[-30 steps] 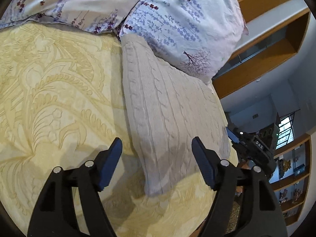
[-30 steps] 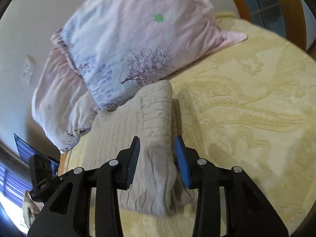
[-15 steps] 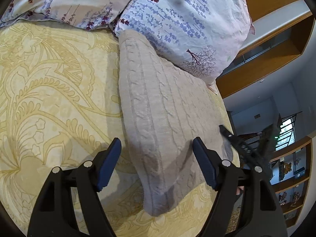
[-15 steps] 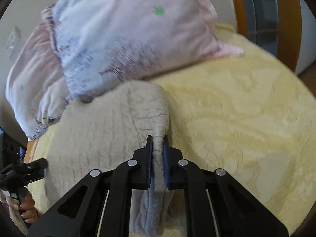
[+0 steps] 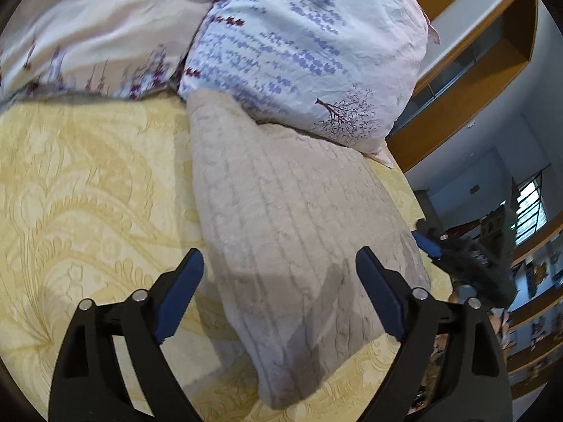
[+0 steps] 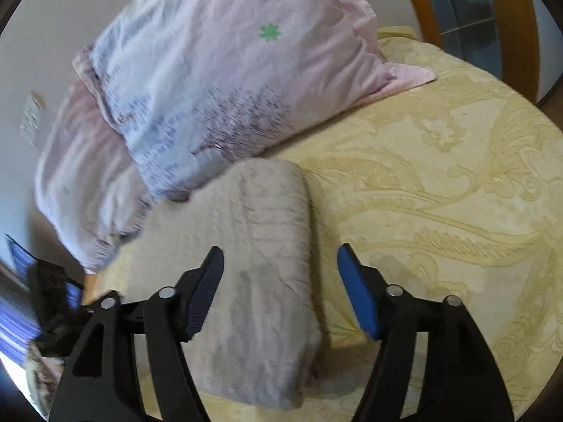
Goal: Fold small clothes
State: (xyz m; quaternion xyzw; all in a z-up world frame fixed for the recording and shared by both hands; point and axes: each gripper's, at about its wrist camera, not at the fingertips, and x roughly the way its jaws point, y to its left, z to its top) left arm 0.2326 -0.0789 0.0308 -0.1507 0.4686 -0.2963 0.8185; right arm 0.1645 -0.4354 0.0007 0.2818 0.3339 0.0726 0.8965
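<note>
The folded beige knit sweater [image 5: 292, 232] lies on the yellow patterned bedspread [image 5: 88, 190], its far end tucked against the floral pillow [image 5: 309, 52]; only the left wrist view shows wooden shelving [image 5: 468, 81] and a window, while the right wrist view shows a second pillow [image 6: 84, 183] by the wall (rather blurred). Half a second ago the right gripper [image 6: 279, 281] pinched a fold of the sweater; its jaws have just been opening and now straddle it, untouching; the left gripper [image 5: 279, 288] has widened too, empty above the sweater.
</note>
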